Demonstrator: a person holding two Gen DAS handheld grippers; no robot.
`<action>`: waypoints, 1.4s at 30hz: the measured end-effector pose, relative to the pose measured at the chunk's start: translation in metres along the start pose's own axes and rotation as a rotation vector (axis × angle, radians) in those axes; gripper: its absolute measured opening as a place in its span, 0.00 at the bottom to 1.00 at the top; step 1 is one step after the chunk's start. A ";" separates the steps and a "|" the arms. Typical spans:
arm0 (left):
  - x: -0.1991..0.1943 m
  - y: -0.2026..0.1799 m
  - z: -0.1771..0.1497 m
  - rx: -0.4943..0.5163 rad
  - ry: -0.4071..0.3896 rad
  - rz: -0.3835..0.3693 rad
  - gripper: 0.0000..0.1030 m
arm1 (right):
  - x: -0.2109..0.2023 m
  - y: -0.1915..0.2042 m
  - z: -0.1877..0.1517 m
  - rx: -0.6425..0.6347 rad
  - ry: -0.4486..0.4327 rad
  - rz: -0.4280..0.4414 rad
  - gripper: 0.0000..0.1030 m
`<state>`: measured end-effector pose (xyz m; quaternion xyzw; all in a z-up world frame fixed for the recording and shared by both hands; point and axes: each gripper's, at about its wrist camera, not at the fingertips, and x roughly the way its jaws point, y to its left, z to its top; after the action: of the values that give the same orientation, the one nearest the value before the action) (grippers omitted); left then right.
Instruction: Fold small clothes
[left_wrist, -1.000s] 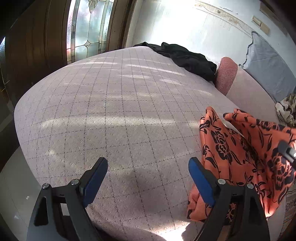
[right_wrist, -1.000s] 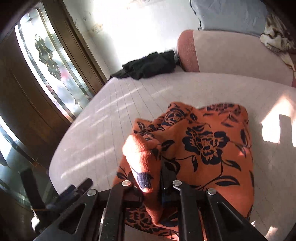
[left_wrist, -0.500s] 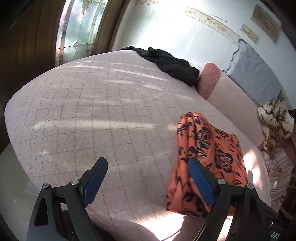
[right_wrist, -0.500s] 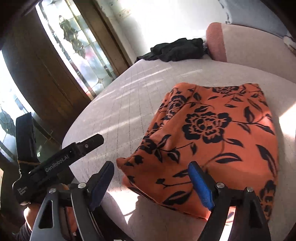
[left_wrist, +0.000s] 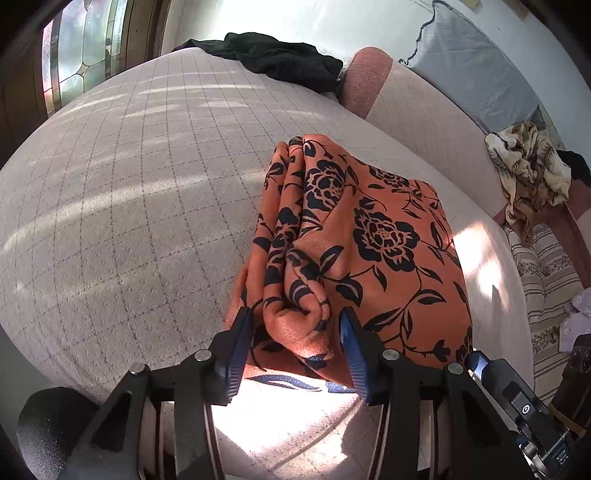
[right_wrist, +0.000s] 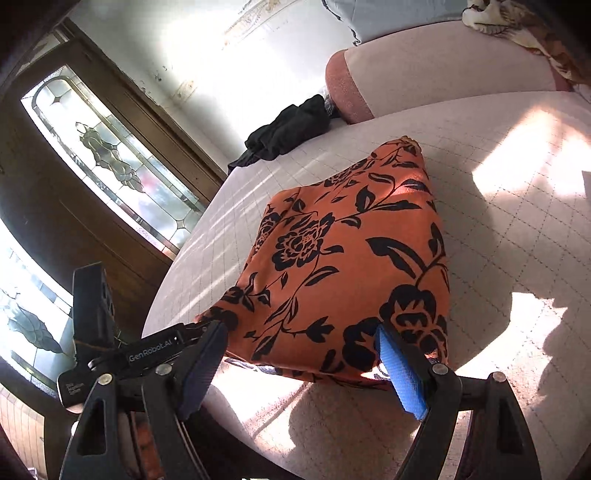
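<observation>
An orange garment with black flowers (left_wrist: 369, 236) lies folded on the pale checked bed (left_wrist: 129, 192). My left gripper (left_wrist: 295, 339) has its jaws partly closed around the bunched near-left corner of the garment, with the cloth filling the gap between the blue pads. In the right wrist view the garment (right_wrist: 343, 266) lies flat. My right gripper (right_wrist: 299, 354) is open, its fingers straddling the near edge of the garment, not clamping it. The left gripper body (right_wrist: 122, 354) shows at the left.
A black garment (left_wrist: 273, 55) lies at the far end of the bed beside a pink bolster (left_wrist: 365, 77). A grey pillow (left_wrist: 476, 66) leans on the wall. A crumpled tan cloth (left_wrist: 528, 166) sits at the right. A wood-framed glass door (right_wrist: 110, 162) stands left.
The right gripper let go of the garment and opened; the garment now lies flat. The left gripper moved right onto the garment's near corner and narrowed around it.
</observation>
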<state>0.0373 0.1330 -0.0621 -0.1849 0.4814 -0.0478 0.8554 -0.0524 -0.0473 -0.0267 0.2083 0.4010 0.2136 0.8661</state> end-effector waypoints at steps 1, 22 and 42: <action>0.005 0.000 0.002 -0.003 0.016 0.005 0.26 | 0.001 -0.001 0.000 0.003 -0.004 0.002 0.82; 0.011 0.019 -0.027 -0.028 -0.030 0.033 0.12 | 0.003 -0.012 0.025 0.028 -0.006 0.055 0.82; -0.030 -0.041 0.040 0.152 -0.202 0.078 0.56 | 0.050 -0.053 0.022 0.264 0.124 0.214 0.87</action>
<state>0.0591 0.1135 -0.0039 -0.1046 0.3945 -0.0322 0.9124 0.0046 -0.0684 -0.0719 0.3481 0.4537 0.2627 0.7772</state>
